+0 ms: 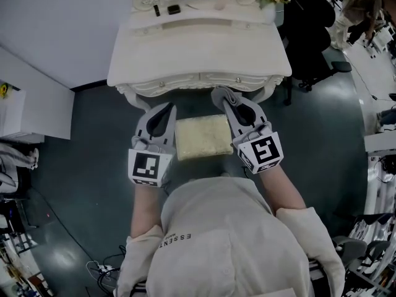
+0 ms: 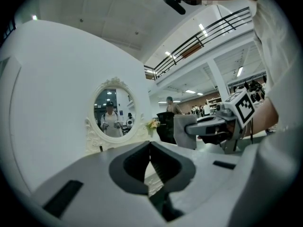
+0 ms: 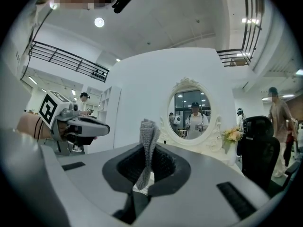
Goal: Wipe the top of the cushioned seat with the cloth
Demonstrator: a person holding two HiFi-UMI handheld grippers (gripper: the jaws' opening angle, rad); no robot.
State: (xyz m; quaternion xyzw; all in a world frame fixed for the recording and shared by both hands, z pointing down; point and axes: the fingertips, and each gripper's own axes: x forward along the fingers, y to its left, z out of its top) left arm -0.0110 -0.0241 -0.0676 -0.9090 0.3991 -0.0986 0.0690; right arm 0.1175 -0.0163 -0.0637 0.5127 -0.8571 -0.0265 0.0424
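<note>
Here the cushioned seat [image 1: 199, 136] sits on the floor just in front of the person, its pale top bare and its far edge close under the front of the white dressing table [image 1: 198, 48]. In the head view it lies between the two grippers, and neither seems to touch it.

The cloth [image 3: 147, 145], a grey knitted strip, is pinched in the right gripper [image 3: 147, 162], whose jaws are closed on it. A folded end stands up past the tips. From above, that end shows as a small grey bunch [image 1: 226, 94] near the table's edge. The left gripper [image 2: 150, 148] has its jaws pressed together with nothing between them. Both gripper views look level at the oval mirror [image 3: 191, 110] and the flowers [image 3: 232, 135], so I judge both tools are aimed forward, not down at the seat. The wiping does not look started.

Several things could go wrong from here:
- **Poor contact:** only a narrow bunch of cloth sticks out, so a downward stroke could bring the hard jaw tips onto the cushion instead of the fabric.
- **Losing the cloth:** dragging it across a soft, grippy top could pull it out of the pinch.
- **Hitting the table:** the right gripper is near the table front, and a forward stroke could knock it.
- **Seat shifting:** with the left gripper holding nothing, the seat may slide if pushed.
</note>
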